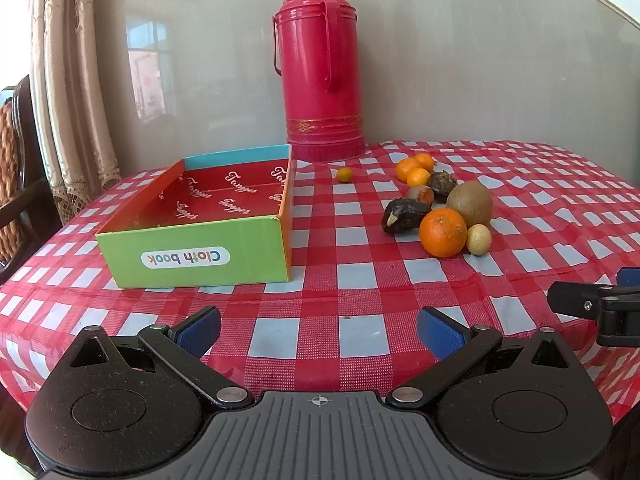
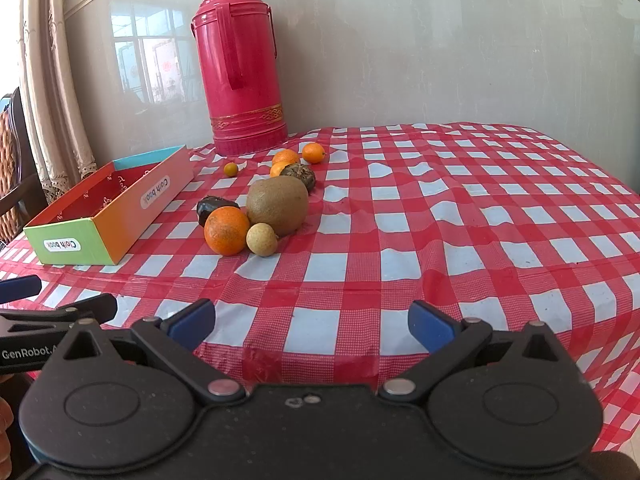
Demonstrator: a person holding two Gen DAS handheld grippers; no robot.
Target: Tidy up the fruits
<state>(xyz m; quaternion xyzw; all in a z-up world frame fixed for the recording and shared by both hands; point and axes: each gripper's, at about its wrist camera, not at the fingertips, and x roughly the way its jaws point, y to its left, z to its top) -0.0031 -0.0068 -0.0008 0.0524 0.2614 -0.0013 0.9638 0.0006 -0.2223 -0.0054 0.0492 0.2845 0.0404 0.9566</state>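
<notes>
Both tools — the left tool (image 1: 318, 330) and the right tool (image 2: 312, 324) — were held released over the checked counter (image 2: 440, 272). Fruit was heaped mid-counter: an orange (image 2: 226, 230) touching a kiwi (image 2: 277, 204) — the box (image 1: 208, 216) was set apart, leftward.

Left gripper (image 1: 318, 330): matte black body, ribbed grey centre plate with a small crosshair mark, two round black discs at lower left and lower right, silver pivot pins, blue pads (image 1: 200, 330) on the fingers. Right gripper (image 2: 312, 322): same black housing, smooth centre plate, blue pads (image 2: 192, 320), silver pins. White "GenRobot" lettering shows at the left edge of the right wrist view. A sliver of skin shows at lower left
</notes>
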